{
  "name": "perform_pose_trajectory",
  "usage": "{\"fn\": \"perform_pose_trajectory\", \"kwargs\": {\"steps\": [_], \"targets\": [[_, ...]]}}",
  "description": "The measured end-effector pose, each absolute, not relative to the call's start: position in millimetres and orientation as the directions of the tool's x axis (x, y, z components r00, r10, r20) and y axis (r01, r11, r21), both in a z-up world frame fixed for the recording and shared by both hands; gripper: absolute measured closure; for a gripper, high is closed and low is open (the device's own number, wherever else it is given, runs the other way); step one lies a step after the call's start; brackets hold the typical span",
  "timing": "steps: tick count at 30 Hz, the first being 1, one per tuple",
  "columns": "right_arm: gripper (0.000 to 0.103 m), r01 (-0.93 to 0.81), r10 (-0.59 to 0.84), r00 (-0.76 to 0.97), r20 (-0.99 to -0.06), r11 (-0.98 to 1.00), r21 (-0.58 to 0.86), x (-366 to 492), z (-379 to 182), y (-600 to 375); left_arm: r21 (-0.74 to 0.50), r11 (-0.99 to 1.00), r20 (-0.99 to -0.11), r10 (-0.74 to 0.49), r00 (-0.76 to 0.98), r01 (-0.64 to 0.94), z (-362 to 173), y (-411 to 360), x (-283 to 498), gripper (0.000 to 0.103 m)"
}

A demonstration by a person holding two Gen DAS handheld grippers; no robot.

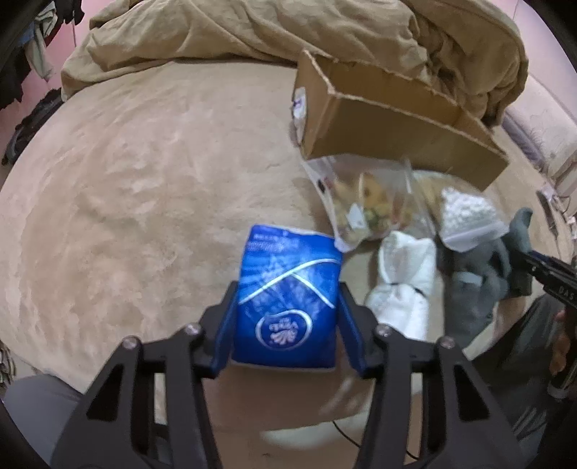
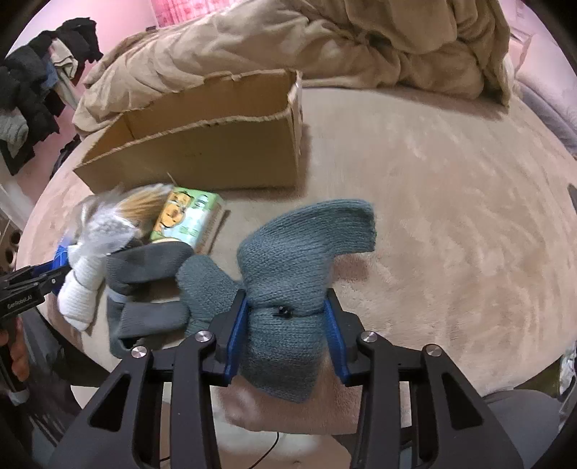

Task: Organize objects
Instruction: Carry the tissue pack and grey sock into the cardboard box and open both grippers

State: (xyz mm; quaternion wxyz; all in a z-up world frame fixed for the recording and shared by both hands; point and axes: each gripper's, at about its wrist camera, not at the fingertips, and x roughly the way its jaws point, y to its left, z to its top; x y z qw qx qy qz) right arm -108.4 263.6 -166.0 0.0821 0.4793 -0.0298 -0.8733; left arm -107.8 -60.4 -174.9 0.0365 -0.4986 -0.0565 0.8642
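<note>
My left gripper (image 1: 286,306) is shut on a blue tissue pack (image 1: 288,292) and holds it above the beige bed cover. My right gripper (image 2: 286,317) is shut on a bundled pair of teal knit socks (image 2: 299,263), lifted over the cover. An open cardboard box (image 1: 393,119) lies behind the pile; it also shows in the right wrist view (image 2: 202,148). Left on the cover are white socks (image 1: 404,285), grey socks (image 1: 472,285), a clear bag of snacks (image 1: 364,205) and a bag of white pellets (image 1: 465,213).
A crumpled tan duvet (image 1: 252,29) lies along the far side of the bed. Dark clothes (image 2: 32,93) hang at the left. A green printed carton (image 2: 187,216) sits in front of the box. Wide bare cover spreads to the right (image 2: 450,216).
</note>
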Motion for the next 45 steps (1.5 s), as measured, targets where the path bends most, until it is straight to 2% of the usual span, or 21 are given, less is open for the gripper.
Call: {"fn": "perform_pose_trajectory", "kwargs": {"steps": [7, 12, 19, 25, 33, 45], "targets": [[0.062, 0.125, -0.165, -0.586, -0.794, -0.986, 0.113, -96, -130, 262, -0.159, -0.987, -0.825, 0.141, -0.547, -0.014, -142, -53, -89, 0.055], [0.062, 0.139, -0.174, -0.625, -0.761, -0.984, 0.111, -95, -102, 258, -0.188, -0.982, -0.777, 0.166, -0.607, -0.029, -97, -45, -84, 0.055], [0.062, 0.159, -0.197, -0.680, -0.706, -0.980, 0.120, -96, -62, 256, -0.194, -0.978, -0.713, 0.198, -0.672, -0.082, -42, -31, -100, 0.055], [0.062, 0.185, -0.217, -0.726, -0.653, -0.975, 0.119, -113, -34, 252, -0.195, -0.972, -0.692, 0.230, -0.685, -0.129, -20, -11, -128, 0.055], [0.062, 0.211, -0.239, -0.741, -0.628, -0.970, 0.121, -166, -35, 240, -0.189, -0.966, -0.682, 0.260, -0.684, -0.179, -22, 23, -177, 0.055], [0.062, 0.232, -0.260, -0.684, -0.682, -0.963, 0.135, -232, -84, 230, -0.227, -0.961, -0.750, 0.276, -0.601, -0.158, -91, 48, -255, 0.055]]}}
